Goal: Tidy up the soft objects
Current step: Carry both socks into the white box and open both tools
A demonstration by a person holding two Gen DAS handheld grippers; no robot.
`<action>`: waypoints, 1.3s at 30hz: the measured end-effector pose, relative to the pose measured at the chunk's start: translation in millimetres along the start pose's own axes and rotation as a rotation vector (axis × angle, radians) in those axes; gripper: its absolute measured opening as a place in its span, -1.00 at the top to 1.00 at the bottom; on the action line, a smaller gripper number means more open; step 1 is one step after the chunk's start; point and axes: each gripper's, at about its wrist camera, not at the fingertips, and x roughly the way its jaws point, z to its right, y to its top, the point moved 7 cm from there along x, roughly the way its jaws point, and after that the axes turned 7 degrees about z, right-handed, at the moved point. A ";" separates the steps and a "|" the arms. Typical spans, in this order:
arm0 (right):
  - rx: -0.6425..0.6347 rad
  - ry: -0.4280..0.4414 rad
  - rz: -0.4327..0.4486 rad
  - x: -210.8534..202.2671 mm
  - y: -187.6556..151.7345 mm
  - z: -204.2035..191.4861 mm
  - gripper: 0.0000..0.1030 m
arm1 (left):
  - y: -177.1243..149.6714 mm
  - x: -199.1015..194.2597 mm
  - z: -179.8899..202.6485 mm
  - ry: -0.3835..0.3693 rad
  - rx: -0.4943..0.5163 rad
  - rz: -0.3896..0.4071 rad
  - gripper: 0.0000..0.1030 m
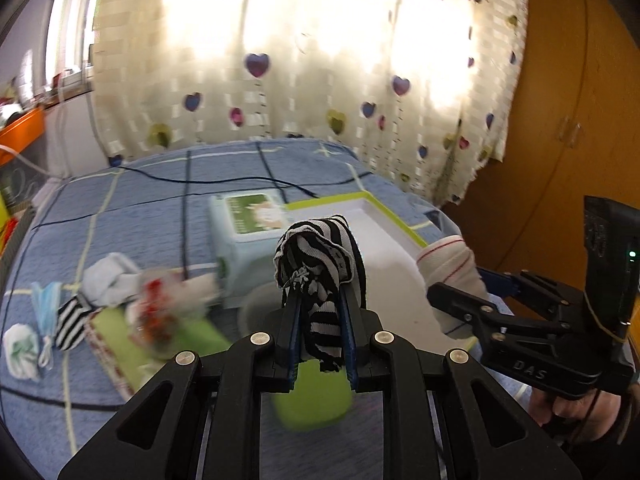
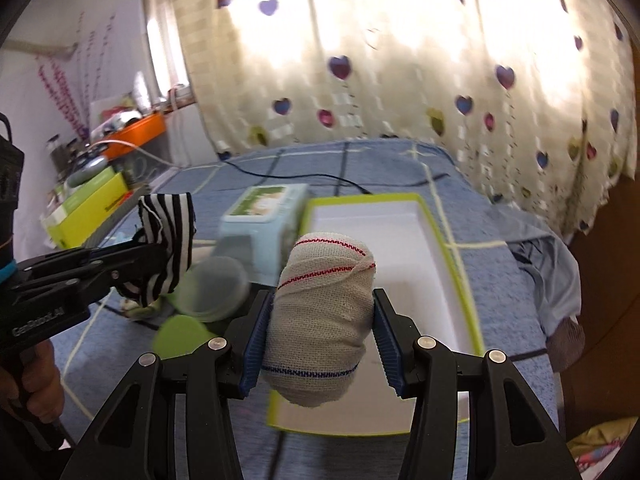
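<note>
Left gripper [image 1: 320,320] seen low centre in the left wrist view, pinching a black-and-white striped sock [image 1: 320,276] between blue ribbed pads; sock bunched into a knot above the fingertips, with a limp tail hanging down through the gap toward the lower centre of the frame, so long axis roughly vertical in the picture. Thin knit, crumpled, edge frayed at the knot. Right gripper [image 2: 322,340] low centre in the right wrist view, clamped on a rolled cloth bundle [image 2: 324,312] of off-white coarse weave, plump and oblong, red stitched lines across its upper end and a blue line near its lower end; long axis running up the frame, leaning slightly right, rounded top pointing toward the curtain [image 2: 400,60]. Bundle filling the whole space between the pads, sides pressed in. Behind both, a blue quilted bedspread [image 1: 140,208] with pale and dark grid lines. White shallow tray with lime-green rim [image 2: 460,280] lying flat right of centre in the right wrist view, directly beyond the bundle. Pale blue wipes pack [image 1: 248,240] with a green label just left of the tray, a translucent round lid [image 2: 216,288] blurred in front of it. More soft items scattered at the lower left of the left wrist view: a second striped sock [image 1: 72,324], a white sock [image 1: 108,280], a blue face mask [image 1: 46,308], all blurred. Cream curtain dotted with hearts, glowing with backlight, across the top of both views.
</note>
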 end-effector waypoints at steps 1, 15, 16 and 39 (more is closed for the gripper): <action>0.010 -0.005 -0.006 2.4 -2.0 6.2 0.07 | -0.4 5.0 5.5 -0.008 0.004 -0.009 0.64; 0.078 -0.038 -0.092 40.1 -25.7 67.3 0.06 | -15.7 68.3 53.5 -0.083 0.034 -0.149 0.64; 0.080 -0.040 -0.096 43.2 -26.0 70.6 0.06 | -15.7 72.5 54.1 -0.080 0.033 -0.156 0.64; 0.101 0.003 -0.043 56.8 -7.2 87.7 -0.22 | -9.8 116.1 59.1 -0.060 0.023 -0.191 0.47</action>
